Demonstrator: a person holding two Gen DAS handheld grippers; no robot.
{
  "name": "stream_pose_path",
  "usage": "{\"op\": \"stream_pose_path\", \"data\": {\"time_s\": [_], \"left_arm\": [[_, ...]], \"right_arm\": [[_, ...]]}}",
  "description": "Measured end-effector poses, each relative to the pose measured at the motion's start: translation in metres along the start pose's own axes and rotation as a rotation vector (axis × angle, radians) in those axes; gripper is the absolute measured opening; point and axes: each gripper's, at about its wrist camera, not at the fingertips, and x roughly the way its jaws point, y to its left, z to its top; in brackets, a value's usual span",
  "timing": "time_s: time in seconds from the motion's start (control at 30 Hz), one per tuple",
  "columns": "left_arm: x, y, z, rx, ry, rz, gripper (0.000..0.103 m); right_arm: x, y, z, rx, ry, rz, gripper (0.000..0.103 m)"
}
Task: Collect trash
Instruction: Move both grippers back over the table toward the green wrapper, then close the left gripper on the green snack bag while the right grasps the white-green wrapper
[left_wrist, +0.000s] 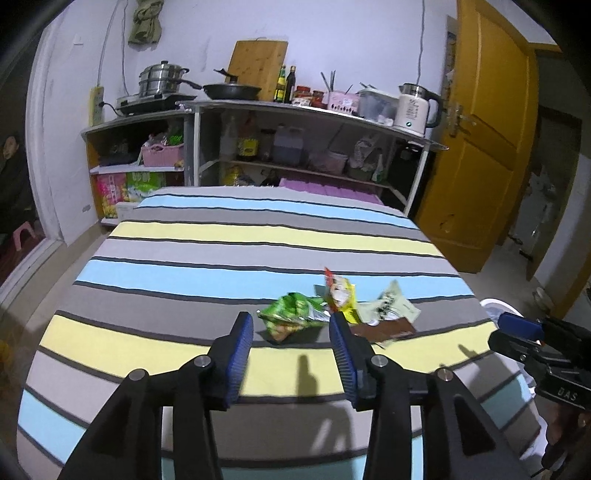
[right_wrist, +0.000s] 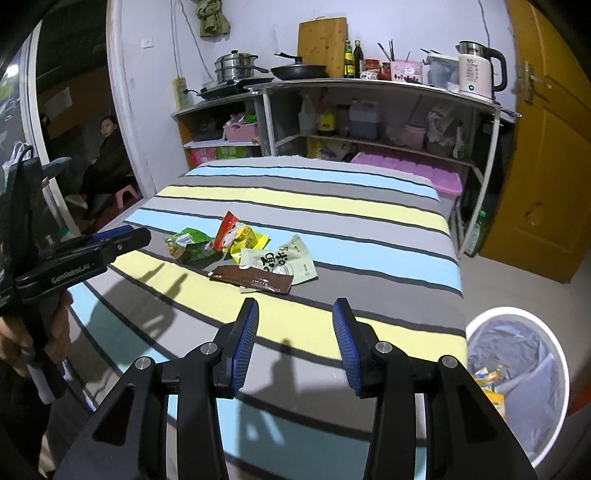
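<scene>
The right tool (right_wrist: 295, 345) hangs over a striped bed (right_wrist: 369, 221), its blue-padded jaws apart with nothing between them. Ahead lie four wrappers in a loose cluster: green (right_wrist: 190, 248), red and yellow (right_wrist: 242, 236), pale green (right_wrist: 284, 262), brown (right_wrist: 255, 279). The left tool (right_wrist: 122, 236) enters from the left edge. A lined white bin (right_wrist: 517, 380) stands beside the bed, lower right.

A: What can't you make out past the left tool (left_wrist: 291, 325)?
B: Its right finger covers the near end of the yellow wrapper (left_wrist: 345, 295), and the brown packet (left_wrist: 388, 328) is blurred.
A: And by the right tool (right_wrist: 295, 314)?
B: The trash bin (right_wrist: 554, 354) to its right is cut off by its arm; the scraps inside are too small to tell.
</scene>
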Motion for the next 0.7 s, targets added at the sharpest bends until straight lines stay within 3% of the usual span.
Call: {"op": "stream_pose_path", "data": {"time_s": [0.23,0.47,0.7], "left_arm": [[0.026,-0.003,0.012,0.019,0.023,-0.019,0.057],[0.059,-0.004,0.021,0.025,0.065,-0.003,0.058],[0.075,0.004,0.004,-0.003,0.144,0.002,0.058]], "right_arm": [[0.019,-0.005,0.009,0.003,0.018,0.006,0.043],[0.045,-0.013,0.025,0.001,0.042,0.037,0.045],[0.085,-0.020,0.036,-0.021,0.104,0.078,0.046]]}}
